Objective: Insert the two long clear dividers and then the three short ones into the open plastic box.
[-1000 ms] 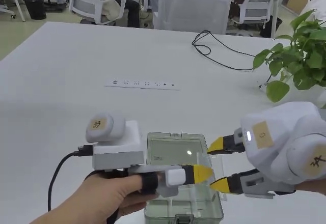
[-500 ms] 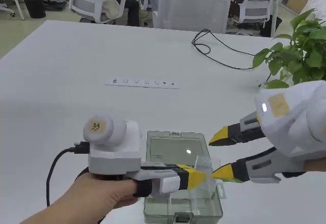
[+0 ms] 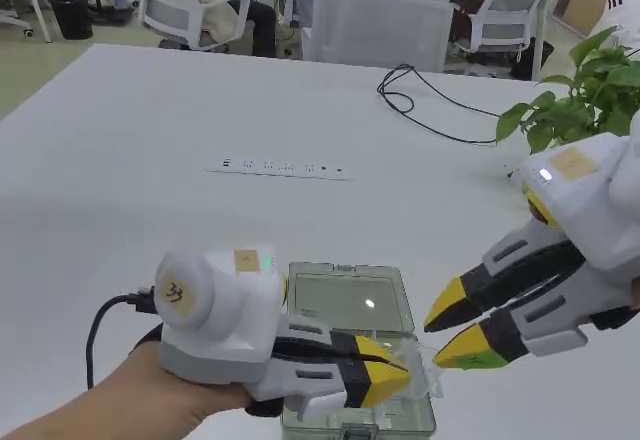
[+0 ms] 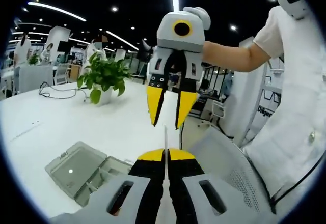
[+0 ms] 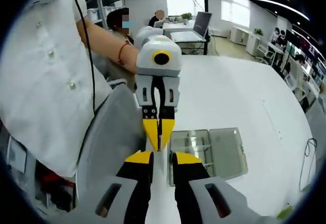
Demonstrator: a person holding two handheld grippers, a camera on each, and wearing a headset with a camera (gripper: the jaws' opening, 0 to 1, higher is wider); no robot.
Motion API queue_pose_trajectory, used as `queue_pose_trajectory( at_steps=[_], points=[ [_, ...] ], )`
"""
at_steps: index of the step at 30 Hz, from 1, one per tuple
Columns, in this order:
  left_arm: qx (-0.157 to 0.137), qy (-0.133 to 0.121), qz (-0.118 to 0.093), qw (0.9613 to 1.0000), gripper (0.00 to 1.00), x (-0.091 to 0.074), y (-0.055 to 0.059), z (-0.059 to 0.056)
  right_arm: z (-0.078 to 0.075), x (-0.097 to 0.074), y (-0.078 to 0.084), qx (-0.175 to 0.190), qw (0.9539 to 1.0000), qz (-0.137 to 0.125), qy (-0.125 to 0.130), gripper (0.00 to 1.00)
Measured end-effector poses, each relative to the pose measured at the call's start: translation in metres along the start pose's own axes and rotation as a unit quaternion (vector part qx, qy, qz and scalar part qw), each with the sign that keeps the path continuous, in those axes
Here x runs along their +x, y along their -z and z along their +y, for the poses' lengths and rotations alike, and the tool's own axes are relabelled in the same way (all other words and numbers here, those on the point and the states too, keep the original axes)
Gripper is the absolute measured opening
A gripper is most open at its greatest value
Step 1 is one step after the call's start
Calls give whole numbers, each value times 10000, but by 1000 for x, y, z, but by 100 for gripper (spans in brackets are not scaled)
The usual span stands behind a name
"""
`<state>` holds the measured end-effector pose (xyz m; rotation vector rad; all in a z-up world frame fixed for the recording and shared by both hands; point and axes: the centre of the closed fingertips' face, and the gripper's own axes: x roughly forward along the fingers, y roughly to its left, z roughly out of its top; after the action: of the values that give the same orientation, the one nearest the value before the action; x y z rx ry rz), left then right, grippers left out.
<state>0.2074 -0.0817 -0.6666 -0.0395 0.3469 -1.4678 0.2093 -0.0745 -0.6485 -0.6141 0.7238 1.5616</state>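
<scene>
**Box open, one divider held above it**

Plastic box (image 3: 410, 412): clear grey, low centre of head view, sitting on the white surface (image 3: 150, 160). Lid (image 3: 340, 300) is swung open and lies flat behind it. Clear partitions stand inside, number unclear. Clear divider (image 3: 428, 380): over the box's right end, pinched in the left hand-held gripper (image 3: 400, 380).

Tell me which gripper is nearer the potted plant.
Right. The right gripper, open, sits close beside the potted plant; the left gripper, shut on a clear divider, is over the plastic box, farther away.
</scene>
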Motion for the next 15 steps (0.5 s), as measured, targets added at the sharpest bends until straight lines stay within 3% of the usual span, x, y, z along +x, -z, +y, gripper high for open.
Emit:
queue_pose_trajectory(
  at_steps=[5,15],
  points=[
    [156,77,31,9998,0,0,-1,-3,7,4,-2,-11,9998,10,-214,11],
    [208,135,-48,9997,0,0,-5,-7,8,6,0,-38,9993,-28,-384,3]
  ],
)
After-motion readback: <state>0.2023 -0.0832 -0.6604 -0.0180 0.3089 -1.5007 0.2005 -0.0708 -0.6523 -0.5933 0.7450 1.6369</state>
